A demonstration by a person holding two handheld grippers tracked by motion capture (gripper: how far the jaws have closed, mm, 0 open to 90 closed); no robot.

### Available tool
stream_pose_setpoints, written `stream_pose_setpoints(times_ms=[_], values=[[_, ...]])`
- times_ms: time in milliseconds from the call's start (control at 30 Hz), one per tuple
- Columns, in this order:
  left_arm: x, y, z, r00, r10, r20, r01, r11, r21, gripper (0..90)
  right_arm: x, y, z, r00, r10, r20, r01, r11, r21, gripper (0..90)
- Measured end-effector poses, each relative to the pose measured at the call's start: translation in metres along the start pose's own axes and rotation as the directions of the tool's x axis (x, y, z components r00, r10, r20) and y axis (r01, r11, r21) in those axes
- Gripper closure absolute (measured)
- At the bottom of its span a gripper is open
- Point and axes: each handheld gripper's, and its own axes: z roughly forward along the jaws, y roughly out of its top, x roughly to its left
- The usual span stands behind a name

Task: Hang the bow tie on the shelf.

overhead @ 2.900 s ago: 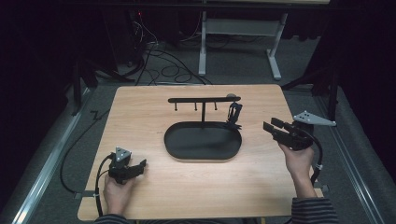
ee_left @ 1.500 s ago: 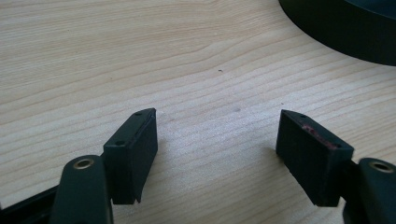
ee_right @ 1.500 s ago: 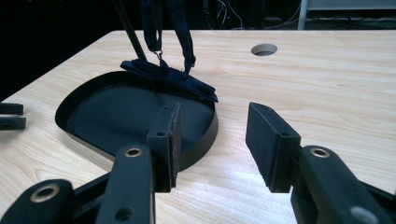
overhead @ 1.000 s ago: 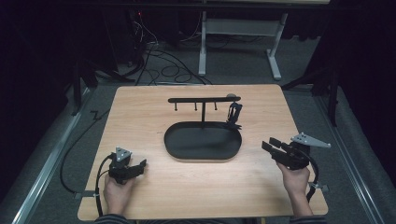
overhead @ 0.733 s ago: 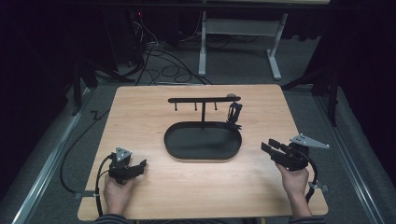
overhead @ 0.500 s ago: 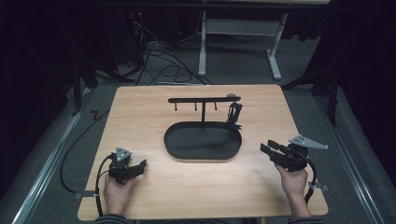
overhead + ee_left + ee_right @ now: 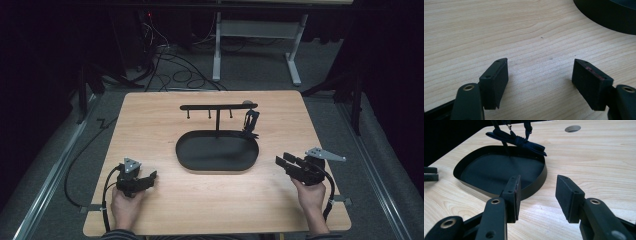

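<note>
Both grippers, L (image 7: pixel 150 176) & R (image 7: pixel 281 161), fingers wide apart, empty, on worktop (image 7: pixel 150 115); approach strap (image 7: pixel 519 140) on stand slow, centred.

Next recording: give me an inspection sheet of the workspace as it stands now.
Surface: light wooden table, a round hole near its far edge.
Job's things: black oval metal tray with an upright T-bar hook rack; a dark strap-like item hangs at the rack's right end, its end on the tray rim.
Clutter: nothing seen.
Grippers: left gripper open, low over bare wood; right gripper open, nothing between the jaws, pointed at the tray.
Cables: gripper cables trail off the table's near edge; loose cables lie on the floor beyond.
Surroundings: dark room, grey floor, white frame legs behind.
</note>
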Motion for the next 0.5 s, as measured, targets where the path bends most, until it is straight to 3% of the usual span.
stream_pose_setpoints(times_ms=[500], values=[[0.0001, 0.0, 0.0, 1.0, -0.002, 0.0, 0.002, 1.0, -0.001, 29.9, 0.0032, -0.0059, 0.0091, 1.0, -0.003, -0.005, 0.003, 1.0, 0.024, 57.4]])
